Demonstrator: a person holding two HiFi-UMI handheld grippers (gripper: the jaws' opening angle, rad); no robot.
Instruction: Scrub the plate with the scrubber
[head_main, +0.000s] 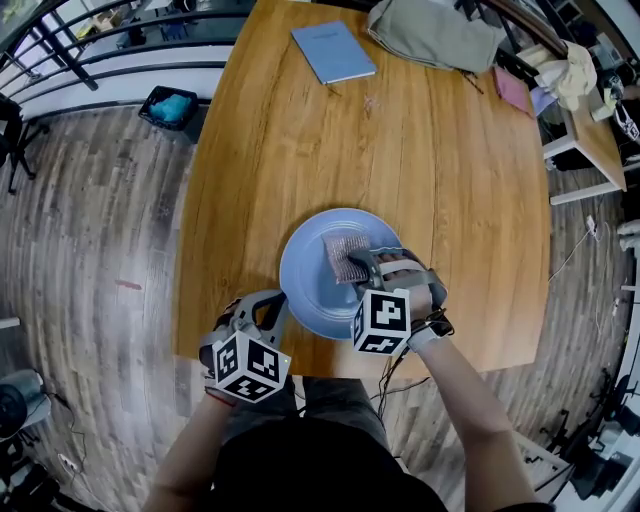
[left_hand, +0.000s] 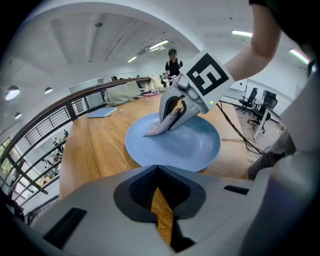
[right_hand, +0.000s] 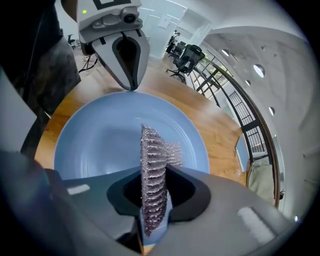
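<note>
The right hand-held gripper (head_main: 364, 262) clamps the scrubber (head_main: 344, 256) against the plate (head_main: 308, 292) on the counter (head_main: 400, 150), while the left hand-held gripper (head_main: 276, 302), jaws together, sits at the plate's rim.

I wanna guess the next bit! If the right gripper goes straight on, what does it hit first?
The blue plate. The scrubber pinched in the right gripper leads the way and may already touch it.

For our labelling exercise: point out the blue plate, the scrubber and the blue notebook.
blue plate (head_main: 305, 285): head view, bare left side.
scrubber (right_hand: 151, 170): right gripper view, middle of its mesh.
blue notebook (head_main: 333, 51): head view, centre of cover.
</note>
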